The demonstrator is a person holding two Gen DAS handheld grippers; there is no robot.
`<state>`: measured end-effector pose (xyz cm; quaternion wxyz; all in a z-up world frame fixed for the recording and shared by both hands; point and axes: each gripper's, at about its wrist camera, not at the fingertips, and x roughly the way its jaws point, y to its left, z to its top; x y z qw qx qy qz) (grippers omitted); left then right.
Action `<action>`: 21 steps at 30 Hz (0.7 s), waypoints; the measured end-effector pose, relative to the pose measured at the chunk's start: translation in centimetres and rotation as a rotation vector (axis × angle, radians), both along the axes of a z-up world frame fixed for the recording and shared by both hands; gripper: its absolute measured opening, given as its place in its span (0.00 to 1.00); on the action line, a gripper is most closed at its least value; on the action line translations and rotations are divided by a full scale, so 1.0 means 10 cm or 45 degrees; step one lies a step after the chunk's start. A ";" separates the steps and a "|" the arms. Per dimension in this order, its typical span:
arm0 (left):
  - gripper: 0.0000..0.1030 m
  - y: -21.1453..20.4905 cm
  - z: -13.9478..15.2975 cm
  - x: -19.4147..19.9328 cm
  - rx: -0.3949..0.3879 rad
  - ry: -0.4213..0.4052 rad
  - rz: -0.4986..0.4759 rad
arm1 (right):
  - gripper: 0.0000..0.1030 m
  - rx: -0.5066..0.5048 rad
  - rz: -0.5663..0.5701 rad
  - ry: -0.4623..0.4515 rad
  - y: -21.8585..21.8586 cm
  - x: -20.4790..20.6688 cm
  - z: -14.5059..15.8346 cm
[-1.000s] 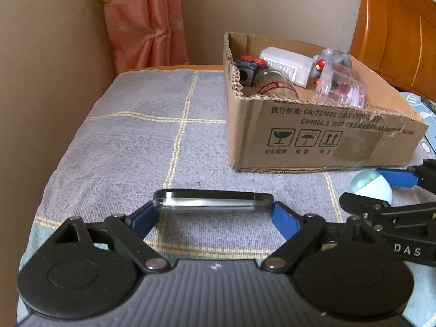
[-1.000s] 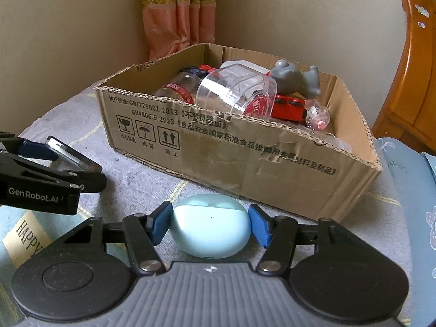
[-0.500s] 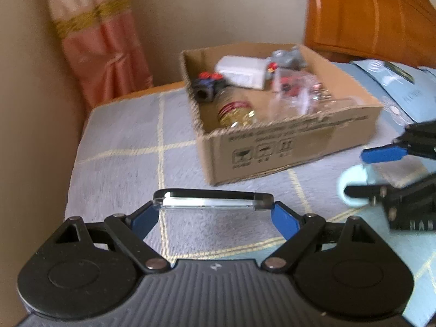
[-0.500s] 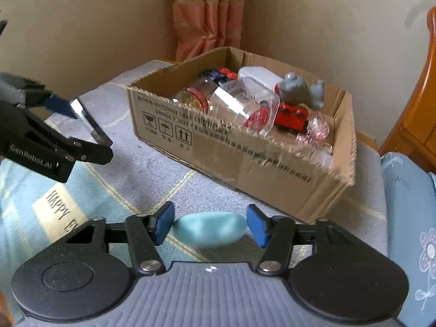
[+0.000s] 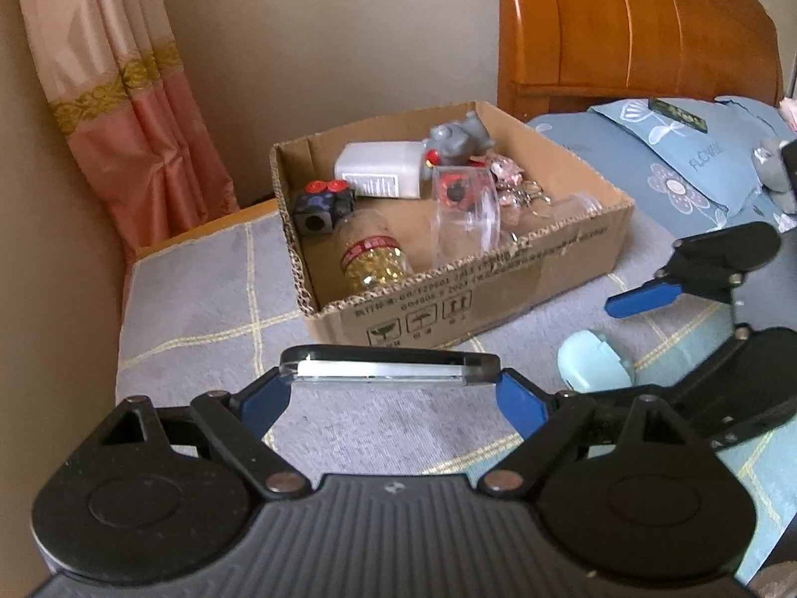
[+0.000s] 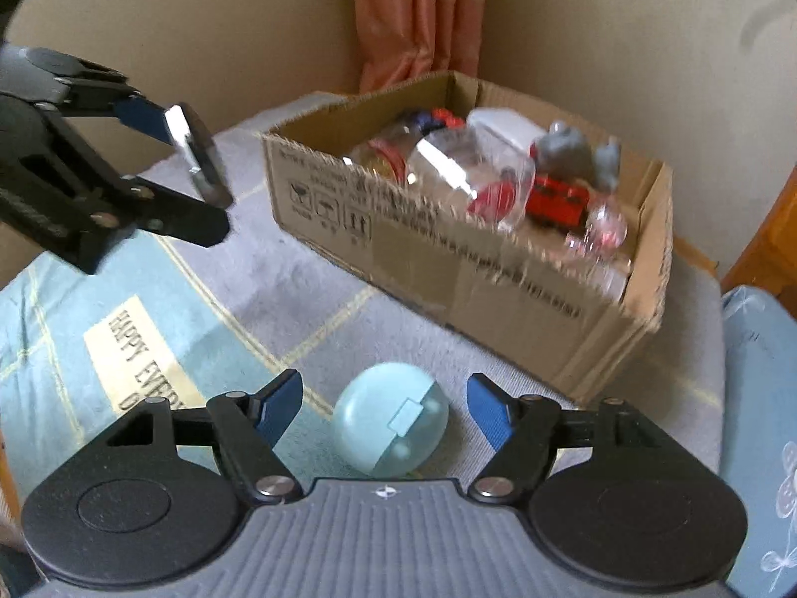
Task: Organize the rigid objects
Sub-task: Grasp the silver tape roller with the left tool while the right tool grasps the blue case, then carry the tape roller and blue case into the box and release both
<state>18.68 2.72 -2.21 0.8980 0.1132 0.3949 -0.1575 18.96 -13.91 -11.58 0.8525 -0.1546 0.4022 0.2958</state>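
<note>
- The left tool (image 5: 391, 388) is clamped on a flat black phone-like slab (image 5: 389, 369), gripped by its two ends and held level above the bed's grey checked blanket (image 5: 199, 309); the right camera shows the slab (image 6: 197, 152) lifted clear of the bedding.
- The right tool (image 6: 384, 406) stands with its blue fingers (image 6: 279, 401) apart, touching nothing.
- Between those fingers a pale blue earbud case (image 6: 391, 423) lies on the blanket, hinge side up, clear of both pads.
- From the left camera the case (image 5: 595, 361) sits just beside the right tool.
- The cardboard box (image 5: 498, 289) stands on the bed beyond both tools.
- Inside it are a jar of gold beads (image 5: 373, 259), a white bottle (image 5: 381, 172), a grey toy animal (image 5: 456, 137), a dark cube with red buttons (image 5: 321, 204) and a clear plastic container (image 5: 465, 214).
- A wooden headboard (image 5: 622, 25) and a pink curtain (image 5: 124, 89) stand behind.
</note>
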 end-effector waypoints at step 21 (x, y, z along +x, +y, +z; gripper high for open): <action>0.86 0.00 0.11 0.08 -0.044 0.014 -0.041 | 0.60 -0.071 0.051 0.001 0.05 -0.01 0.13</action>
